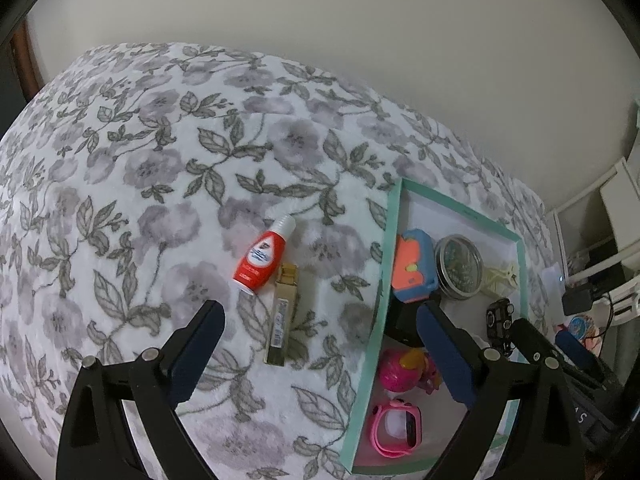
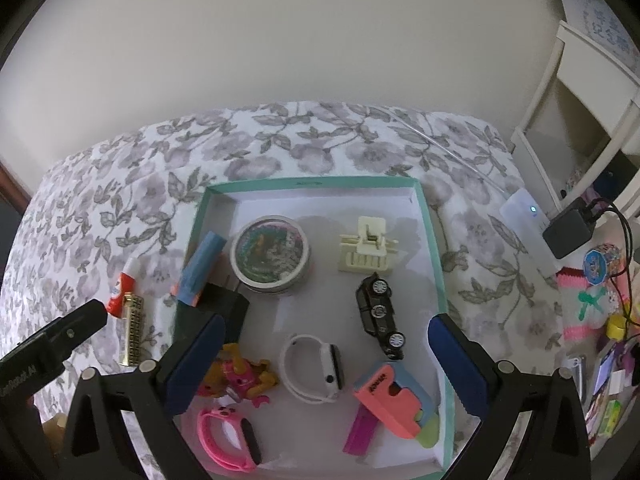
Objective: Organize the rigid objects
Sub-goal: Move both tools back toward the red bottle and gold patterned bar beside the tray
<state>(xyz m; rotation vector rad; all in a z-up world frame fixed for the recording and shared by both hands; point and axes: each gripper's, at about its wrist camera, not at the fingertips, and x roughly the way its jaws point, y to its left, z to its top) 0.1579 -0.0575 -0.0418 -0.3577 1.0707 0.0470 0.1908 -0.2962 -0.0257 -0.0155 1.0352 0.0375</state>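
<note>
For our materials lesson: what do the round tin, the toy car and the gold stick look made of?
Round tin: probably brushed metal, dull silver rim, clear-looking lid.
Toy car: glossy black body, shiny wheel hubs; metal or plastic, unclear.
Gold stick: likely metallised plastic, mirror-like gold sheen.

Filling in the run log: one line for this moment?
left gripper: open, empty | right gripper: open, empty | red bottle, gold tube: outside box

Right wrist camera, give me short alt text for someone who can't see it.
An open right gripper hangs over a mint-rimmed box on a floral bedspread, which holds a round tin, a black toy car, a white watch and other small toys. A red bottle and gold case lie outside, left.
</note>
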